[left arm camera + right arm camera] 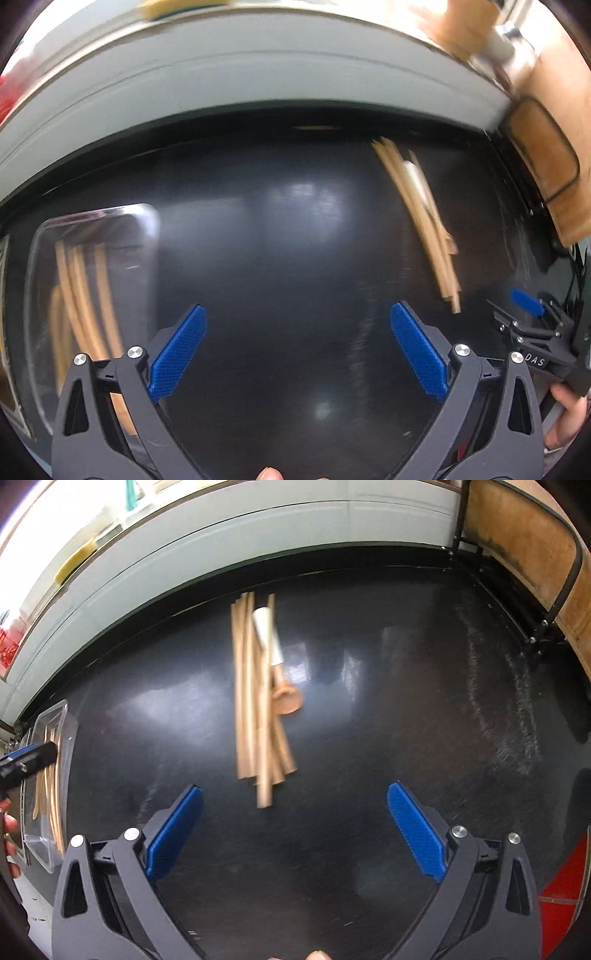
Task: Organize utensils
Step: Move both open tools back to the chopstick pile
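Observation:
A pile of wooden utensils (258,701) lies on the black tabletop, several long sticks with a white-handled piece (269,637) and a round wooden end (286,700) among them. My right gripper (295,830) hangs open just short of the pile's near end, nothing between its blue pads. In the left wrist view the same pile (421,225) lies to the upper right. My left gripper (299,354) is open over bare tabletop. A clear plastic tray (40,295) at its left holds several wooden sticks (81,302). The tray (68,720) also shows at the far left of the right wrist view.
A pale ledge (221,85) runs along the table's far edge. A wooden chair with a black frame (524,554) stands at the right end. Something red (561,893) sits at the table's lower right. Wide bare tabletop (406,709) lies right of the pile.

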{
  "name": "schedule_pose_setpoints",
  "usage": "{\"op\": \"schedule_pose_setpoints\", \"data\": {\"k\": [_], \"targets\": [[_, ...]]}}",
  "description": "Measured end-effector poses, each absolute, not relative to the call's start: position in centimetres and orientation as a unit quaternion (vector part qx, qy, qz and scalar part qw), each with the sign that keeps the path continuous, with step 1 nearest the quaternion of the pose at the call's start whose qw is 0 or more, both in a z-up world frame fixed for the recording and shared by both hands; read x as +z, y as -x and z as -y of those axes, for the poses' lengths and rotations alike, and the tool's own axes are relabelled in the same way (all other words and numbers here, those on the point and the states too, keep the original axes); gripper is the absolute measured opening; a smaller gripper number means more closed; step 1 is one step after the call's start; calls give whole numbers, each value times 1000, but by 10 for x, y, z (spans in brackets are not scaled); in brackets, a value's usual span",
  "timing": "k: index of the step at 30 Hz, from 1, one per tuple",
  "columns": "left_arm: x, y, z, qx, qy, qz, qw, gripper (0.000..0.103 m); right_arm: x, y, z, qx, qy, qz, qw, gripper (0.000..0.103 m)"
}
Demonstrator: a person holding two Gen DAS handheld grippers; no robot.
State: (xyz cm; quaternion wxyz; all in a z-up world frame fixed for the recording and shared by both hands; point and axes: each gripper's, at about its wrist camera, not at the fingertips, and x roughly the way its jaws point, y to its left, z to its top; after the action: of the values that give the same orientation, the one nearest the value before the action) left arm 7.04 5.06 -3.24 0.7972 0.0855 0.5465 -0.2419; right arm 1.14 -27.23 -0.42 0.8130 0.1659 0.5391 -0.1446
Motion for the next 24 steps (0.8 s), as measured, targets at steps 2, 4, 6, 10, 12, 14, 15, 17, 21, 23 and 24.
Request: {"op": "schedule_pose_setpoints", "data": {"k": [2, 4, 6, 10, 12, 14, 15, 17, 21, 23, 24], "targets": [[-40, -69, -27, -250, -90, -553, 790, 97, -5, -10, 285, -144, -159, -540, 814, 97], [-49, -69, -2, -254, -94, -561, 782, 97, -8, -11, 297, -141, -152, -543, 814, 97], [-58, -69, 21, -254, -99, -567, 778, 97, -10, -14, 309, -136, -143, -547, 814, 97], [-73, -78, 58, -248, -97, -580, 770, 97, -19, -32, 320, -113, -121, -559, 812, 97], [-78, -85, 66, -241, -95, -586, 768, 97, -22, -38, 327, -100, -111, -562, 813, 97], [-85, -91, 77, -231, -96, -590, 767, 97, -24, -43, 332, -90, -106, -566, 813, 97], [-89, -95, 82, -224, -97, -593, 768, 97, -25, -44, 333, -87, -105, -567, 812, 97], [-95, -102, 89, -209, -95, -595, 771, 97, -27, -48, 338, -76, -106, -569, 812, 97], [-106, -117, 102, -189, -101, -600, 771, 97, -31, -56, 347, -62, -107, -572, 811, 97], [-107, -124, 102, -181, -94, -597, 776, 98, -33, -60, 350, -58, -108, -573, 810, 97], [-106, -128, 101, -173, -97, -595, 779, 98, -35, -63, 352, -54, -108, -575, 809, 97]]}}
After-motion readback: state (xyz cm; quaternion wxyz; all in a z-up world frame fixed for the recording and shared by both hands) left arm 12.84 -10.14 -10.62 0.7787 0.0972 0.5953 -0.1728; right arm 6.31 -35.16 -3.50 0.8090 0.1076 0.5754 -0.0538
